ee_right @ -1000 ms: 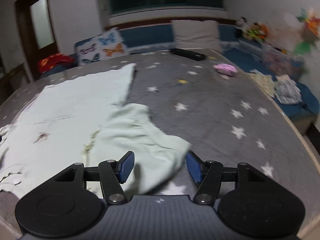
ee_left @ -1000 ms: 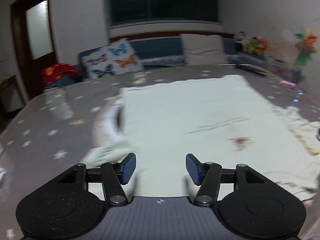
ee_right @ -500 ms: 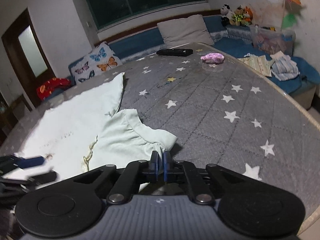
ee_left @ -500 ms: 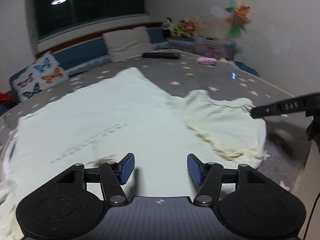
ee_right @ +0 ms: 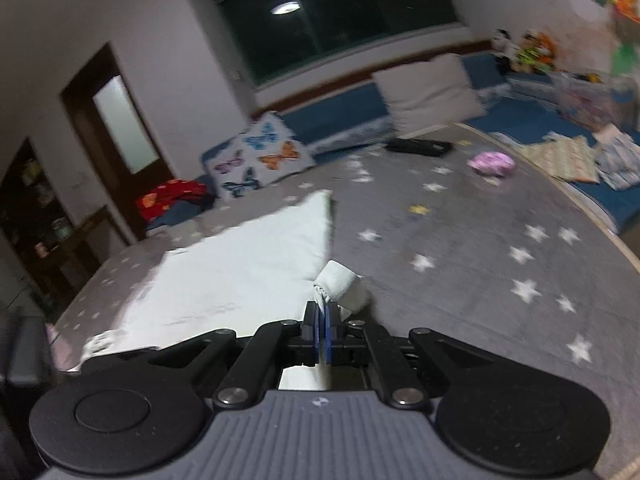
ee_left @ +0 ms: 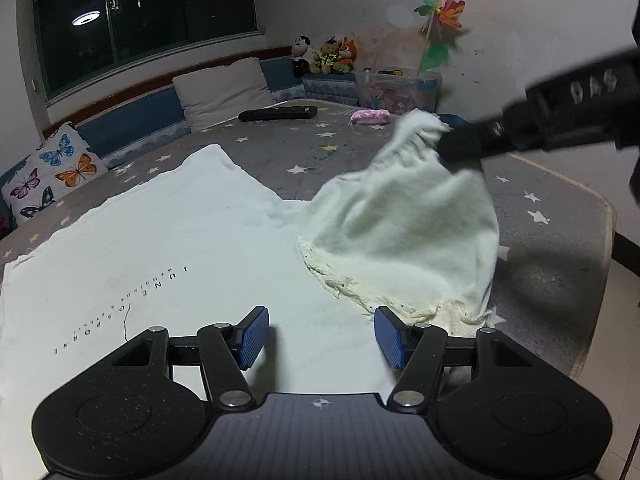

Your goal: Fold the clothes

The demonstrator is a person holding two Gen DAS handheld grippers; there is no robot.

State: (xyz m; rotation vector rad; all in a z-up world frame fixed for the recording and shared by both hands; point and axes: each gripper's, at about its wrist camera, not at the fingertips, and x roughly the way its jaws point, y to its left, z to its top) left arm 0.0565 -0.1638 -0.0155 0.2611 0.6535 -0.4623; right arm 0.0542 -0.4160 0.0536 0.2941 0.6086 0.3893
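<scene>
Right gripper (ee_right: 322,330): clamped on the cuff end of a sleeve (ee_left: 404,216), a small bunch of pale cloth pinched between the blue pads; seen from the left wrist as a dark bar holding that end up off the bed.
Left gripper (ee_left: 320,336): spread wide, holding nothing, hovering low over the shirt's near edge.
Shirt (ee_left: 168,248): pale, lying flat and mostly smooth on the bed, small dark lettering on its upper face; one sleeve raised in a tent toward the right gripper, its frayed seam trailing down near the left gripper's right finger.
Bed cover (ee_left: 552,216): grey with white stars, bare to the right of the sleeve.
Further off: a black remote (ee_left: 278,113) and a pink bundle (ee_left: 370,116) lying well apart from the shirt, pillows along the far edge.
Stage, as a judgement: sleeve likely being carried across the body for a fold.
Risk, thin grip: only a narrow pinch of cuff held, so a quick swing could pull it free.
Risk, drag: nothing pinning the body, so tension through the sleeve could shift or wrinkle the flat part.
Risk, crooked fold: sleeve hanging twisted, so likely to land bunched.
</scene>
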